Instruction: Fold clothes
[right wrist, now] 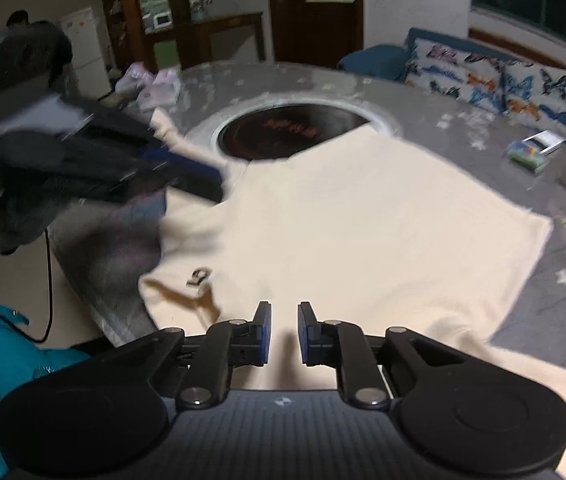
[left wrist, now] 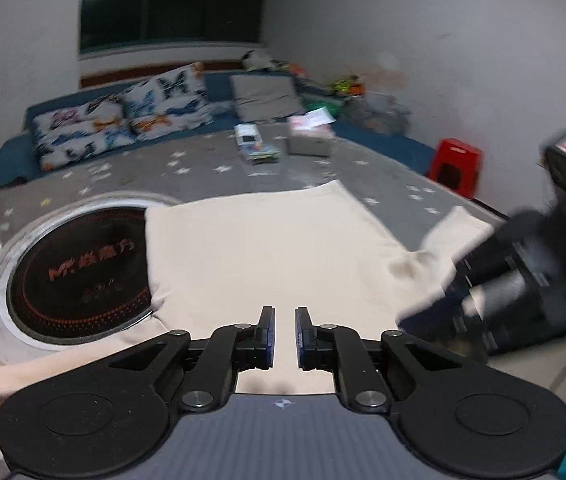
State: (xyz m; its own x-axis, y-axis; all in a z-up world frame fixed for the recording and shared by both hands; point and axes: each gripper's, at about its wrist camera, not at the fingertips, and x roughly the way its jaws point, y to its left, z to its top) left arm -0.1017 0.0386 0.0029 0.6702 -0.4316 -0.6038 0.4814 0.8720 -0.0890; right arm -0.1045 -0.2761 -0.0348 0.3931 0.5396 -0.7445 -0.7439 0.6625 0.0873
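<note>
A: Dim living room, sofa with butterfly cushions [left wrist: 123, 120] behind a round grey worktop [left wrist: 211, 176] with an induction hob [left wrist: 83, 272] set in the middle.

B: Cream T-shirt [left wrist: 267, 248] spread flat on the worktop, left edge over the hob rim, one sleeve off the near edge.

A: Left tongs [left wrist: 285, 336] just above the near hem, jaws narrow, gripping nothing.

B: Right tongs [right wrist: 285, 334] likewise over cloth, narrow gap, empty.

A: Likely early: laid out, no fold made yet.

B: Next probably: pinch a sleeve or side edge, carry toward the centre.

Matt cream cloth garment [left wrist: 283, 248] (glossy black hob [left wrist: 83, 268])
</note>
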